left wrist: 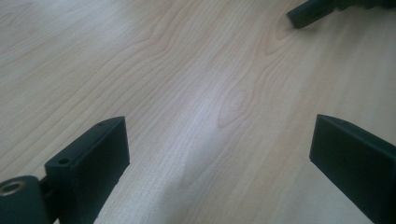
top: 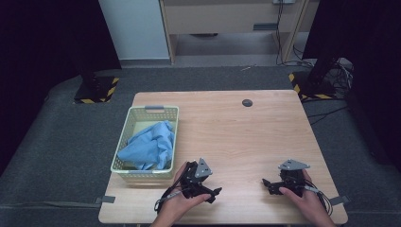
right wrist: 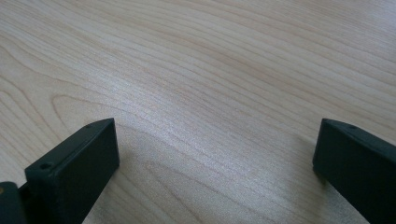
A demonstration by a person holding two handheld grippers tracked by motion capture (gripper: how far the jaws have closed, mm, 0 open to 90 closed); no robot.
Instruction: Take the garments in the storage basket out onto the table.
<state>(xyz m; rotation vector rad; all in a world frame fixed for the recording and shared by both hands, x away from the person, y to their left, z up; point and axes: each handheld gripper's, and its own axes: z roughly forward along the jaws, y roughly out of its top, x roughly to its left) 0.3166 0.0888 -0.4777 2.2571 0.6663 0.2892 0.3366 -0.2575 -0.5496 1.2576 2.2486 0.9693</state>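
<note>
A pale green plastic basket (top: pixel 122 140) stands on the left side of the wooden table (top: pixel 236 137), with a crumpled blue cloth (top: pixel 149 144) inside it. My left gripper (top: pixel 213 194) rests low over the table's front edge, just right of the basket's near corner, and points right. It is open, with bare wood between its jaws (left wrist: pixel 219 140). My right gripper (top: pixel 267 186) lies at the front right, points left toward the other one, and is open over bare wood (right wrist: pixel 217 144). The right gripper's black jaw tip (left wrist: pixel 317 10) appears at the top of the left gripper view.
A small dark round grommet (top: pixel 247 102) sits near the table's far edge. Grey carpet surrounds the table. Black stands with yellow-striped bases (top: pixel 97 90) stand on the floor beyond both far corners, with cables (top: pixel 331 66) at the right.
</note>
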